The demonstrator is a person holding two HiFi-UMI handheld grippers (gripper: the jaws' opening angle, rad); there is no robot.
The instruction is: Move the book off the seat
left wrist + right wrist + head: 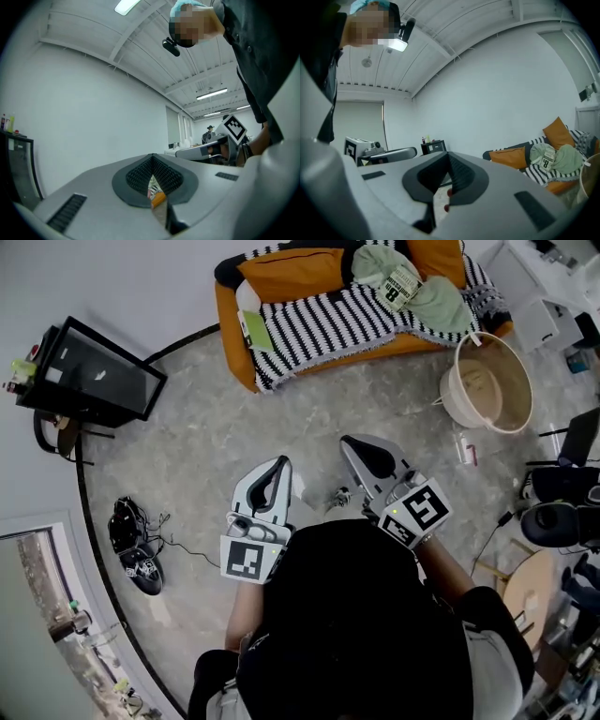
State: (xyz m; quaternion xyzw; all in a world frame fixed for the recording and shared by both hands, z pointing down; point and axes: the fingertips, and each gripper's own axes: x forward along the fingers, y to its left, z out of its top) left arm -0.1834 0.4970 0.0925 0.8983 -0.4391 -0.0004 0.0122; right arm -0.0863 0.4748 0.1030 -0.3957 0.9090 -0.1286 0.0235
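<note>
**Left gripper** (153, 160) – jaws together at the tips, nothing between them; only a sliver of floor and sofa shows through the slit below the pads.

**Right gripper** (448, 157) – jaws likewise closed at the tips and empty.

**Pose** – both forearms reach forward from the body, side by side. The grippers are held about level, marker cubes nearest the person. The tips point across the floor toward the sofa (228, 326).

**Book** (254, 330) – white cover with a green strip. It lies at the end of the sofa seat that shows on the left in the head view, close against the orange arm and toward the front edge. Whether it rests partly on the arm cannot be told. It is well apart from both grippers.

**Also on the seat**
- Striped blanket (337, 320), over most of the seat.
- Orange cushion (291, 273), along the back edge.
- Green garment (422, 287), toward the far end.

**On the floor**
- Basket (514, 381), just off the sofa's right-hand corner.
- Black cabinet (94, 371), off to the left.

**Step in hand** – judged to be the approach; the book is untouched and still on the seat.

**Next move calls for**
- Closing the stretch of floor to the book's end of the sofa.
- Opening one gripper – the left sits more in line with the book.
- Coming in low at the front edge so a jaw can slip under the cover without catching the blanket.
</note>
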